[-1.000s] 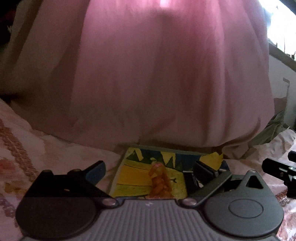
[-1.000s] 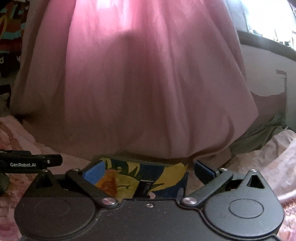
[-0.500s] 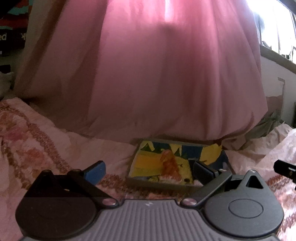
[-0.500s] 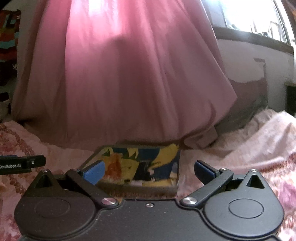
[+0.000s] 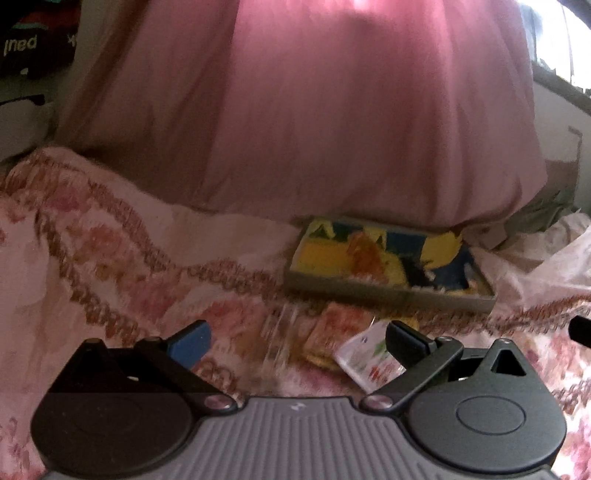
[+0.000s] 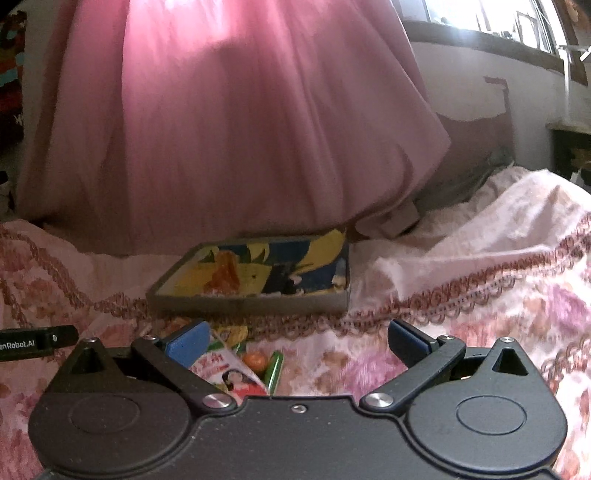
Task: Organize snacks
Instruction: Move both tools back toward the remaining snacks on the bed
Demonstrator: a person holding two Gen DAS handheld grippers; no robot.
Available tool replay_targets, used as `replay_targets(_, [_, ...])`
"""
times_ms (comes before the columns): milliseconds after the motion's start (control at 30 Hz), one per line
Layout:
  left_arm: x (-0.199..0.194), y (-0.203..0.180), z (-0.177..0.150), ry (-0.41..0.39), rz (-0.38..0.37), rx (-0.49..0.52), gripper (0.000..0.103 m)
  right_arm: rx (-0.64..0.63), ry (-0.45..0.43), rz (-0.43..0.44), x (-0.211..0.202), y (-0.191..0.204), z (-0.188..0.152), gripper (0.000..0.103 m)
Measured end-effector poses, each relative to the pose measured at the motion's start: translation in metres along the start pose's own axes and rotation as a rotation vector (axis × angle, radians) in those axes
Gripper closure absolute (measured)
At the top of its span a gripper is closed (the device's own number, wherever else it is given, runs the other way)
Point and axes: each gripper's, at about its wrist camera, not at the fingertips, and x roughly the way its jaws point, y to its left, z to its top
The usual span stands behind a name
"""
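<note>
A shallow grey box (image 5: 388, 291) (image 6: 251, 301) with a yellow and blue picture inside lies on the flowered bedspread, below a pink curtain. In front of it lie snack packets: an orange one (image 5: 332, 334) and a white one with red print (image 5: 369, 360) in the left wrist view. The right wrist view shows a white packet with a printed figure (image 6: 229, 373) and a green-edged one (image 6: 271, 365). My left gripper (image 5: 297, 341) is open just short of these packets. My right gripper (image 6: 297, 338) is open too, with the packets by its left finger.
A pink curtain (image 5: 351, 110) hangs down behind the box. The flowered bedspread (image 6: 480, 302) rises in folds at the right. A wall and a bright window (image 6: 498, 22) are at the far right. The other gripper's tip (image 6: 37, 341) shows at the left edge.
Both grippers have drawn back from the box, which now lies farther away. The snack packets in front of the box have come into view.
</note>
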Motion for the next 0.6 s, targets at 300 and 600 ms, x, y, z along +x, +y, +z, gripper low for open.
replay_targets(300, [0.016,0.011,-0.031,0.08,0.039,-0.01,0.0,0.019,0.117,-0.019,0.017,-0.004,-0.038,0.001])
replay_targets(600, [0.029,0.011,-0.052,0.151,0.041,-0.005,0.0,-0.025,0.218,-0.043,0.031,0.005,-0.055,0.001])
